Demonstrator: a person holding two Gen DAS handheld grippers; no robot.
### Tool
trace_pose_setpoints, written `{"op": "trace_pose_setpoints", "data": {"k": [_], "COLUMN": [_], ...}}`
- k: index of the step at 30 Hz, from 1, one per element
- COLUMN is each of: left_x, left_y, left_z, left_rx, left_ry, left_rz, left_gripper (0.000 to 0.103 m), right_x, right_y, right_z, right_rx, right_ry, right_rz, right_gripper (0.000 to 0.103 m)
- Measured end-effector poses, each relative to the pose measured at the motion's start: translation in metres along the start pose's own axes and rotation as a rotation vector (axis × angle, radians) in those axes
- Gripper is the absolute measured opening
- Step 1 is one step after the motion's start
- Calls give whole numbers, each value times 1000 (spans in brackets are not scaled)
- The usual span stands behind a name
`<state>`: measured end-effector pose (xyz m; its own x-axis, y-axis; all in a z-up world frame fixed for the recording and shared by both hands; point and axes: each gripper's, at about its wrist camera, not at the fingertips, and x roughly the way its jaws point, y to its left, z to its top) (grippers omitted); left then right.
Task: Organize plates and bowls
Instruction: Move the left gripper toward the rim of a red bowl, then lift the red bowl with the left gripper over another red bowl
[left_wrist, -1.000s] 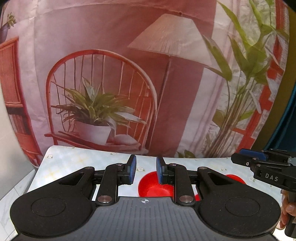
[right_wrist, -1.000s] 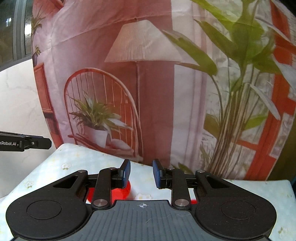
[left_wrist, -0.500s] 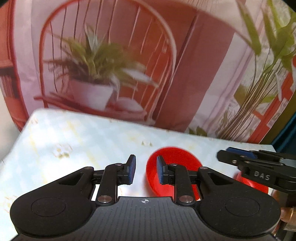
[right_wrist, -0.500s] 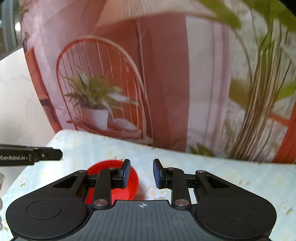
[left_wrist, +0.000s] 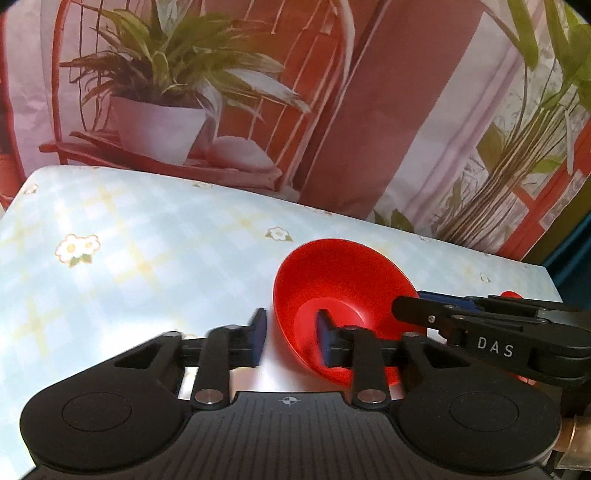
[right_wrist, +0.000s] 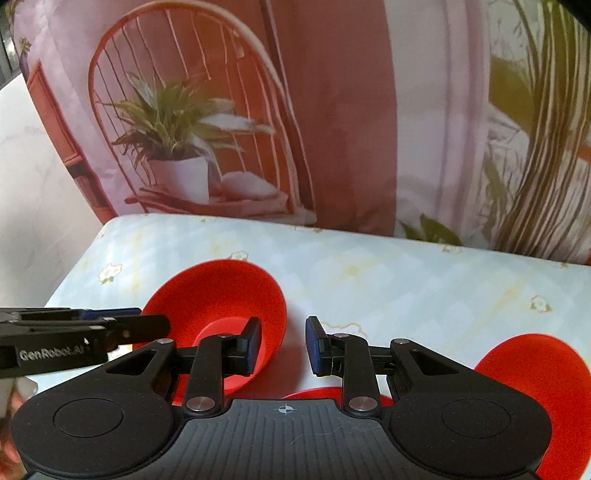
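Only from our right wrist do we see a second red plastic dish (right_wrist: 532, 373) at the right edge and a red rim (right_wrist: 314, 393) under the right gripper (right_wrist: 283, 343). Our left gripper (left_wrist: 289, 338), jaws parted, straddles the near wall of the red plastic bowl (left_wrist: 343, 273) on the floral tablecloth (left_wrist: 129, 251). Our right gripper, parted and empty, hovers beside that bowl.

bright, even light | fisheye bending at edges | slight motion blur | no glare

left claw (left_wrist: 290, 341) agape | straddles red bowl (left_wrist: 343, 295) rim | tablecloth (left_wrist: 147, 258)
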<state>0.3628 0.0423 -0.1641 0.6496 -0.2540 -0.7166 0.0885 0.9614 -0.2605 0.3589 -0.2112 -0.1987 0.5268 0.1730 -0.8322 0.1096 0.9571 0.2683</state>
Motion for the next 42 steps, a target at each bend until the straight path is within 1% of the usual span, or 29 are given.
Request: {"op": "trace_pose_setpoints", "data": {"k": [2,8,17,30,42], "left_x": [-2,-16,-45,-62,-58], "left_y": [-1,-7,-44,-97,-116], "left_z": [-1,5,7,-12,-30], "left_rx": [3,13,80,160,192], "left_ry": [15,-3,-17,-4,33], "left_rz": [-1,-13,-34,-56,-65], "left_gripper": [15,15,15,16,16], "right_x": [0,-13,-59,-118,-133], "right_y": [2,3,-5,-33,-51], "right_z": [0,2,3,-27,-55], "right_rx": [3,2,1,27,59], "right_ry": [4,-19,-79,-126,-119], "right_rz": [10,16,-1,-35,-50], "right_gripper": [16,13,13,13,13]}}
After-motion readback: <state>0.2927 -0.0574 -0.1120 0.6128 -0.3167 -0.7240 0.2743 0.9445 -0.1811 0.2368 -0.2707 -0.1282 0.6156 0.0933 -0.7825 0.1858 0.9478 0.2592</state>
